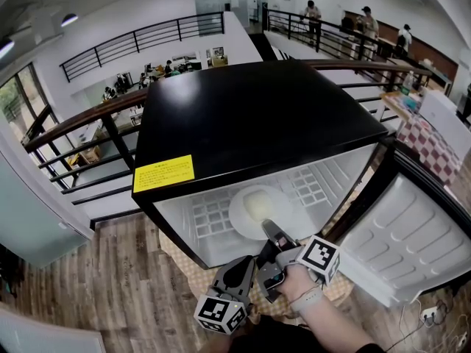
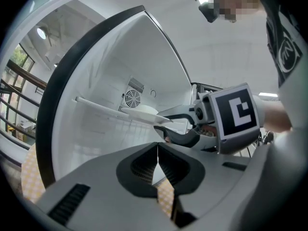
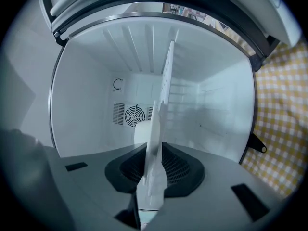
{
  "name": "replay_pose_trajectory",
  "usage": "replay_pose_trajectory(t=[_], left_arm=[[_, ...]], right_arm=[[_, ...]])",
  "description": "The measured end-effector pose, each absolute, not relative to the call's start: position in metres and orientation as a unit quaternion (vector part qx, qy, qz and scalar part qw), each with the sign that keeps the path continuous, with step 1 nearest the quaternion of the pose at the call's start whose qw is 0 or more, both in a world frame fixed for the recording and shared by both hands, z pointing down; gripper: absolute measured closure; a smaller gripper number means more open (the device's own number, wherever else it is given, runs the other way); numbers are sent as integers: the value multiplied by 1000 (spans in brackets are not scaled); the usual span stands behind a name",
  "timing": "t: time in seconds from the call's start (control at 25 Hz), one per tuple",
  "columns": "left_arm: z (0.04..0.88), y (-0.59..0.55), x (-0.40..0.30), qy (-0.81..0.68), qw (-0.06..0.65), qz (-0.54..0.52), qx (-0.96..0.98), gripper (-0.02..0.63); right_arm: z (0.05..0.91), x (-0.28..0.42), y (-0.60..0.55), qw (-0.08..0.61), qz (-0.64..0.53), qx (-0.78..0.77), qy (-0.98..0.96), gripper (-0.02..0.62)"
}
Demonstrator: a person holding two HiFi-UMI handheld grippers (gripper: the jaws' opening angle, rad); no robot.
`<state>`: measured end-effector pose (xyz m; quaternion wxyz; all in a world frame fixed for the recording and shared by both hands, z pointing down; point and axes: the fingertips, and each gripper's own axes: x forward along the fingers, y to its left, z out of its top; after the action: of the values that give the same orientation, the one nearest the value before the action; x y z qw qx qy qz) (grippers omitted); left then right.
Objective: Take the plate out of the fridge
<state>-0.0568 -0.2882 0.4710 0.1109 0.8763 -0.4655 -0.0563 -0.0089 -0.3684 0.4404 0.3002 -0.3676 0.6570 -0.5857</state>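
1. The fridge (image 1: 250, 116) stands with its door (image 1: 412, 234) swung wide to your right, so access is done.
2. The plate (image 1: 250, 212) sits inside on the wire shelf (image 1: 210, 215), not out yet. A pale lump of food (image 1: 257, 203) lies on it (can't tell what it is).
3. Your right gripper (image 1: 271, 230) reaches in at the front of the shelf. In the right gripper view its jaws are pinched on the plate's near rim (image 3: 156, 177), seen edge-on.
4. Your left gripper (image 1: 243, 271) hangs low in front of the fridge, just beside the right one. Its jaws (image 2: 158, 165) are pressed together with nothing between them.
5. Progress, as I judge it: door open, grip made, and the plate looks to rest on the shelf. What is left is to draw it out level and clear of the opening.
6. Watch the tilt, since a one-rim pinch could tip the food off.
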Motion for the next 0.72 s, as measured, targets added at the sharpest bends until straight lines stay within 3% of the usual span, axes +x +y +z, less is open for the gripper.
replay_pose_trajectory(t=[0.72], left_arm=[[475, -292, -52, -463, 117, -57, 877, 595]], right_arm=[[441, -9, -368, 301, -592, -357, 656, 540]])
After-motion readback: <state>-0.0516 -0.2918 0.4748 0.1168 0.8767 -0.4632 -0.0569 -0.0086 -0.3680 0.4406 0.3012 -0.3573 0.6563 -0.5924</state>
